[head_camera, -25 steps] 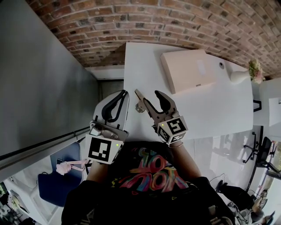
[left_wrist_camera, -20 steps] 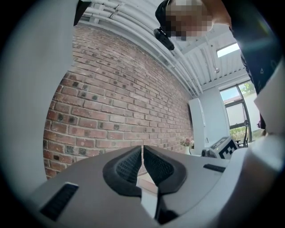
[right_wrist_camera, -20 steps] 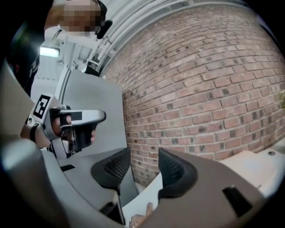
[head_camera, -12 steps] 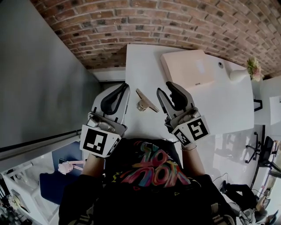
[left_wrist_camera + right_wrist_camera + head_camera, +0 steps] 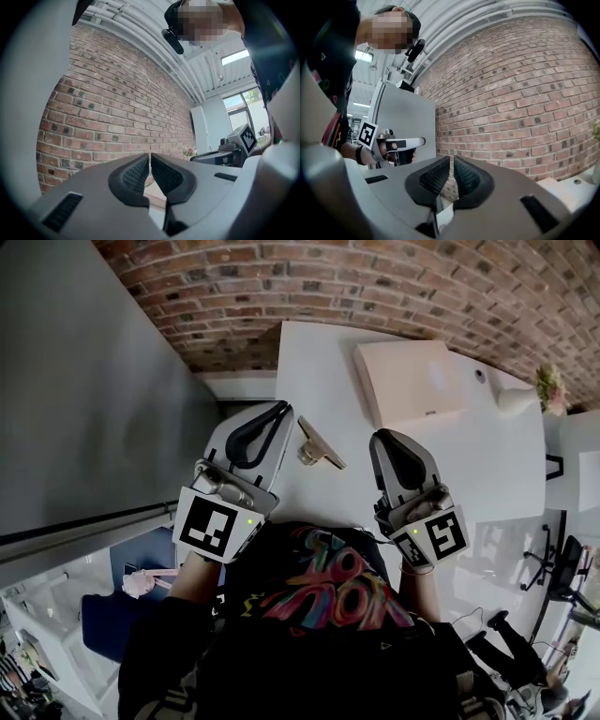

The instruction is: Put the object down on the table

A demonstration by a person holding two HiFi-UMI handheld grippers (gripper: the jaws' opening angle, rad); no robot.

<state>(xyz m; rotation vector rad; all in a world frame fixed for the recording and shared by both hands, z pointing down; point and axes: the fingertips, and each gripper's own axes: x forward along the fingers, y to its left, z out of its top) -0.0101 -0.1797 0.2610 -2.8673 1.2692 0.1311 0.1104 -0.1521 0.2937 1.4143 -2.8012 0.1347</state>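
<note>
The left gripper (image 5: 278, 413) sat left of centre in the head view, pointing toward the upper right, jaws together and empty. The right gripper (image 5: 383, 439) sat right of centre, pointing up the frame. Its jaws had just been closing and stood almost together, only a slit apart, with nothing between them. Both forearms reached up from the lower middle.

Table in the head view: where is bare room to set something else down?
Bare: the wide stretch of table nearer than the beige box and white vase, and the far-left corner between box and metal piece. Crowded: the far right, with box and vase.
</note>
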